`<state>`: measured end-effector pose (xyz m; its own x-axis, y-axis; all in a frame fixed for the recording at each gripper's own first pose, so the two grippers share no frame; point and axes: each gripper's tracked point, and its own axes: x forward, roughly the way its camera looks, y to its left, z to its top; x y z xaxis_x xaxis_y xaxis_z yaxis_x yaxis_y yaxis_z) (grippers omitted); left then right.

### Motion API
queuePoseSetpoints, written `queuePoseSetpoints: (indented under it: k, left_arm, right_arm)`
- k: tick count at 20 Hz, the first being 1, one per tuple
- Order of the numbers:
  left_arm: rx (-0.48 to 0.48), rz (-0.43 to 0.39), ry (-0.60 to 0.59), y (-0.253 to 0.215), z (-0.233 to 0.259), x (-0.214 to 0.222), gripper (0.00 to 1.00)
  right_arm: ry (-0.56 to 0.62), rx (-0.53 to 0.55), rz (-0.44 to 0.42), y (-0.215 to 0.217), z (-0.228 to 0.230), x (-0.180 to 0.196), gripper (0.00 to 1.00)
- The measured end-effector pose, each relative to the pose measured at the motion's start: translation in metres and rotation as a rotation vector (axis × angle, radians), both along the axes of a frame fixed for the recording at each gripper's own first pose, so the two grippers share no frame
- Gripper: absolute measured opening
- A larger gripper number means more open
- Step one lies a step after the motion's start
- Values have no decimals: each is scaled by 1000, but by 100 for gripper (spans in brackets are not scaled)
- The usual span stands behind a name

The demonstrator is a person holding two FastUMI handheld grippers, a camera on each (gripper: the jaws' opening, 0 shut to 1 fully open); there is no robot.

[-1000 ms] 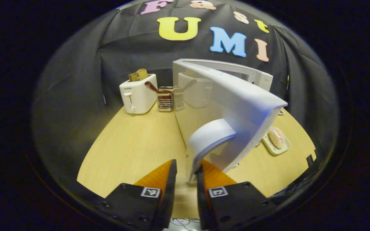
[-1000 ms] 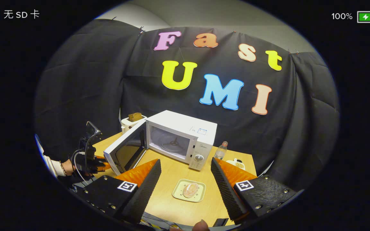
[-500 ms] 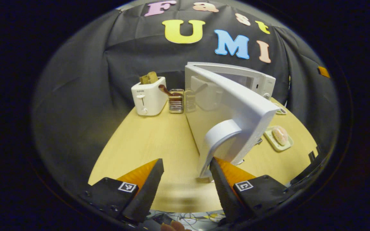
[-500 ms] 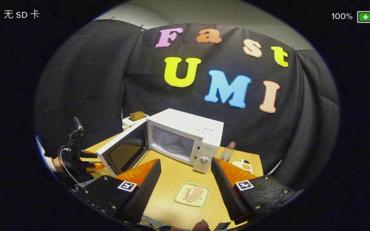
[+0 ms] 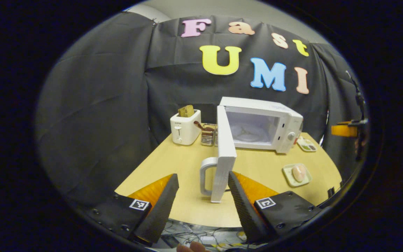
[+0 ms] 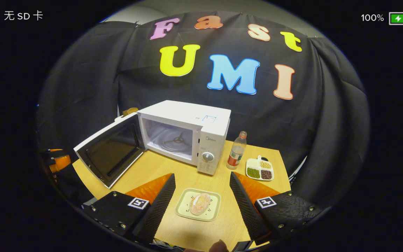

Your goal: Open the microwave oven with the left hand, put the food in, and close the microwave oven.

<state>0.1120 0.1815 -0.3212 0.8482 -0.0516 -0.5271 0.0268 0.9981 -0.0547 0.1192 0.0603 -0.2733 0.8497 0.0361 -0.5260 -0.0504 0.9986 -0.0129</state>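
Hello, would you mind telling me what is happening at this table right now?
A person with a gripper in each hand is loading a microwave. Its door stands wide open and the chamber is empty. The left gripper is open, near the door handle but not gripping it. The right gripper is open above the food, which sits on its tray on the table, not yet picked up.

Toaster mostly hidden behind microwave. Door hides tabletop corner. Bottle label too small.
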Motion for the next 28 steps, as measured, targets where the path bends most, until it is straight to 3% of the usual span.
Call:
queuePoseSetpoints:
  k: [6,17,22,24,25,27,28]
  left_arm:
    - [-44,93,-37,-41,55,-19,94]
    - [46,232,85,-86,69,-49,94]
    - [29,282,88,-83,73,-66,94]
    - [32,292,88,-76,72,-72,94]
    - [29,294,86,-72,73,-75,94]
    - [20,299,75,-64,76,-79,94]
    - [13,301,66,-60,78,-81,95]
  right_arm:
    - [123,18,33,-5,-78,17,96]
    - [346,51,116,3,-219,35,96]
    - [402,6,169,17,-244,35,98]
    - [374,-15,181,23,-245,39,98]
    - [393,-62,179,16,-255,37,98]
    - [397,-54,149,15,-256,41,97]
    - [417,-63,140,12,-256,39,92]
